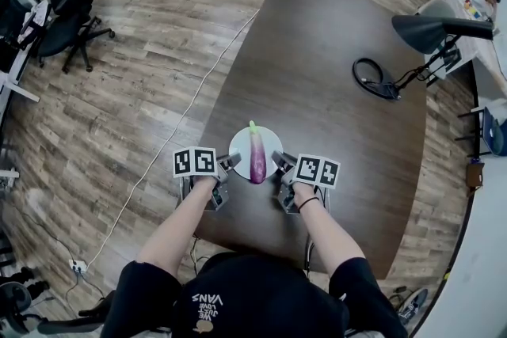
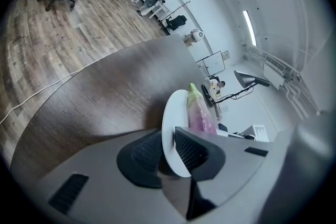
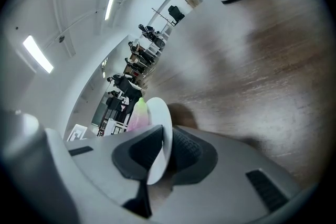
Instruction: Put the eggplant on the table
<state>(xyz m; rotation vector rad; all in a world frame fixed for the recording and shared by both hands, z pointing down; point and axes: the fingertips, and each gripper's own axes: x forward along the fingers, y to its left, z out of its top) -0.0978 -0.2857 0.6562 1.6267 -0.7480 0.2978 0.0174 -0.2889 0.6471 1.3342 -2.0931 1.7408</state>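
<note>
**Two grippers clamp one plate, an eggplant lying on it**

Both forearms reach forward and down from the person, angled slightly toward each other, with one hand-held gripper apiece. The dark wooden table (image 1: 333,67) carries one white plate (image 1: 240,145) near its close edge. One black desk lamp (image 1: 424,32) stands well apart on the far right side. The left gripper (image 1: 229,162) has its jaws closed on the plate's left rim, which is pinched between the ribbed pads. The right gripper (image 1: 280,161) grips the opposite rim the same way. One purple eggplant (image 1: 257,160) with a green stem lies lengthwise down the plate's middle, between the two pairs of jaws and touching neither. Whether the plate rests on the table or is held just above it, I cannot tell.
</note>
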